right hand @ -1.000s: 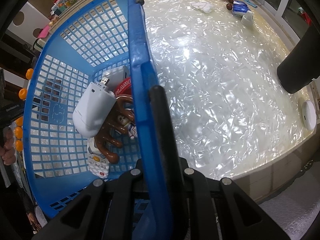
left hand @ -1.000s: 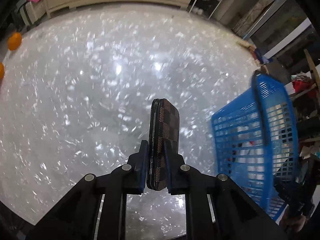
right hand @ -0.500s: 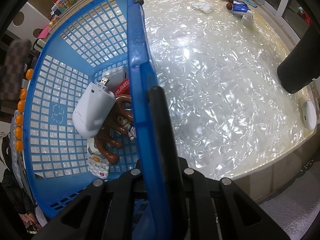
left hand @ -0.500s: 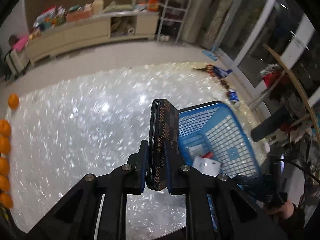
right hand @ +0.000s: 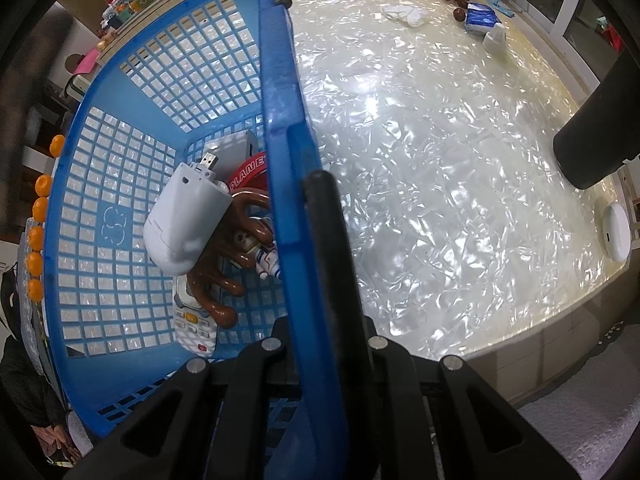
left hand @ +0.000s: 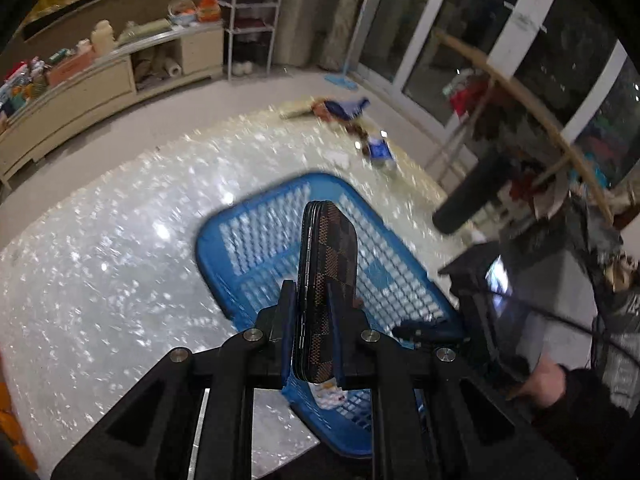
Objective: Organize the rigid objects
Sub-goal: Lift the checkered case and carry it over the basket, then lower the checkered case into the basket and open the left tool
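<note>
Left gripper (left hand: pixel 312 340) clamps the checkered wallet (left hand: pixel 326 280) over the blue basket (left hand: pixel 224 216). Right gripper (right hand: pixel 324 344) is clenched on the basket's rim, handle included.

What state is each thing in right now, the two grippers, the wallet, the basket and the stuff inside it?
Left gripper: shut on the wallet.
Wallet: closed, held on edge above the basket.
Right gripper: shut on the basket's rim and black handle.
Basket: tilted, partly filled.
Remote: lying in the basket, under the brown comb.
Brown comb: lying in the basket, partly under a white gadget.
White gadget: on top of the pile.
</note>
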